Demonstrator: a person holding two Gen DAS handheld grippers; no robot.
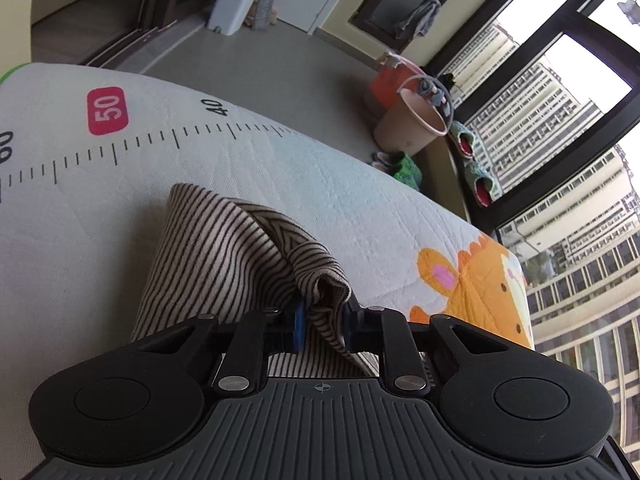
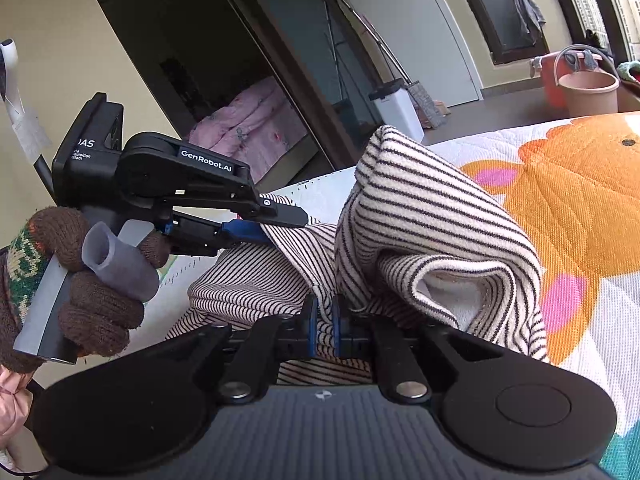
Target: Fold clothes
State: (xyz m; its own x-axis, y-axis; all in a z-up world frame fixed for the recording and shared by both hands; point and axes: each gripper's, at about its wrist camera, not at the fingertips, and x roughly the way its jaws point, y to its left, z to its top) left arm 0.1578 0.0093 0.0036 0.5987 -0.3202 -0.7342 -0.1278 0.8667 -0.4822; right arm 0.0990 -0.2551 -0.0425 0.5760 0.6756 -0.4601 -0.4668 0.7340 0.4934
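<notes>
Both grippers I see clamped on the same striped garment (image 2: 432,216), which lies bunched on the quilted mat (image 1: 280,168) with the printed ruler and the orange cartoon animal. My left gripper (image 1: 323,322) has its blue pads pressed on a folded edge of the cloth. My right gripper (image 2: 325,330) is closed tight on another fold, just beside it. From the right wrist view I see a gloved hand (image 2: 80,280) holding the left gripper's handle.
</notes>
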